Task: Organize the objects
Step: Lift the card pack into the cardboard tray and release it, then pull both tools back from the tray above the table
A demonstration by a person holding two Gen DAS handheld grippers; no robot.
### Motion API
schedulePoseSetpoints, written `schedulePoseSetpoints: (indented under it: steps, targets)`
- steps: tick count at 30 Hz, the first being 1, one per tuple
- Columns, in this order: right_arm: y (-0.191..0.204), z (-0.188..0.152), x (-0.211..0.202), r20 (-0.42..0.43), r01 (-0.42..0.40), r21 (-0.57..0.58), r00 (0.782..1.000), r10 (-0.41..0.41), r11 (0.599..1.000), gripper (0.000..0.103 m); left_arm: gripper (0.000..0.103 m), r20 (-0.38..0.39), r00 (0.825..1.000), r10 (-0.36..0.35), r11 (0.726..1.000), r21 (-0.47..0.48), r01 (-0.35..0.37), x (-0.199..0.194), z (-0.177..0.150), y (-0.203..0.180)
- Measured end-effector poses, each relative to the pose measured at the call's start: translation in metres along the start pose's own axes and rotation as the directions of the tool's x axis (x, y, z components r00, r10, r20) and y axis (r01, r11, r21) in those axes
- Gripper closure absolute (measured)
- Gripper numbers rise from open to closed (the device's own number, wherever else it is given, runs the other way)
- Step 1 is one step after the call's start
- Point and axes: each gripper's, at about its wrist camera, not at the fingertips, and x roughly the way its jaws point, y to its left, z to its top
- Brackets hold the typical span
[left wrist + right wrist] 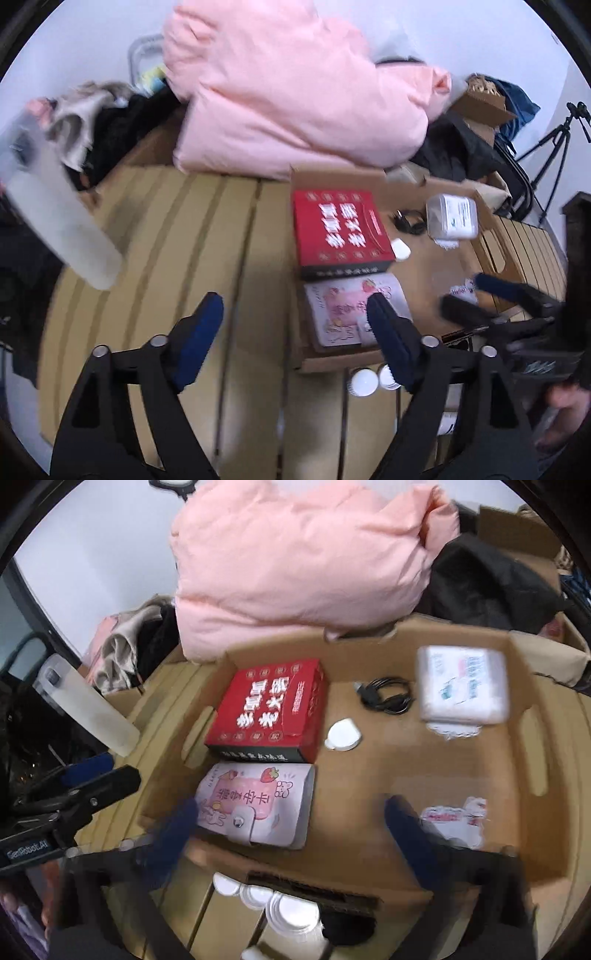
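Here both tongs stand spread wide with nothing between the pads. The left tongs (295,336) hang over the slatted counter (155,229), just off the left wall of the cardboard tray (406,192); its right pad overlaps the pink card wallet (343,310) in the left wrist view, though whether it touches cannot be told. Its left pad is over bare slats. The right tongs (288,834) are blurred and sit above the tray's near edge, one pad by the wallet's near left corner, the other beside a small white packet (458,819) at the tray's near right. Neither pad clearly presses on anything.

Inside the tray, the red box (269,705) lies at the far left, with the wallet just in front of it, nearly touching. A small white round case (343,734) sits just right of the red box. A coiled black cable (388,694) lies further back, next to a clear plastic box (461,686) in the far right corner.

Outside the tray's near wall, several white caps (291,912) stand close together on the counter. A pink quilt (295,561) is piled beyond the tray's far edge, dark clothes (491,579) to its right. A frosted plastic bin (55,221) rests at the counter's left edge.
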Motion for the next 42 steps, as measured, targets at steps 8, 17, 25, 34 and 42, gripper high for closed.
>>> schedulePoseSetpoints:
  steps: [8, 17, 25, 34, 42]
  targets:
    - [-0.008, -0.015, -0.141, 0.099, 0.099, -0.079, 0.991, -0.091, 0.992, 0.000, 0.007, 0.113, 0.991, 0.068, 0.998, -0.005, -0.068, -0.113, -0.015, 0.007]
    - [0.023, -0.115, -0.328, 0.245, 0.185, -0.190, 0.960, -0.136, 0.964, 0.000, 0.000, 0.240, 0.967, 0.080, 0.985, 0.129, -0.113, -0.262, -0.121, -0.036]
    - [0.062, -0.245, -0.402, 0.285, 0.178, -0.290, 0.954, -0.093, 0.940, 0.000, 0.000, 0.320, 0.947, 0.027, 0.987, 0.140, -0.075, -0.335, -0.233, -0.046]
    - [0.075, -0.308, -0.386, 0.244, 0.173, -0.253, 0.964, -0.111, 0.952, 0.000, 0.000, 0.268, 0.963, 0.039, 0.995, 0.076, -0.061, -0.337, -0.266, -0.043]
    - [0.074, -0.313, -0.387, 0.304, 0.202, -0.240, 0.944, -0.124, 0.949, 0.000, 0.000, 0.240, 0.971, 0.015, 0.997, 0.067, -0.032, -0.331, -0.273, -0.038]
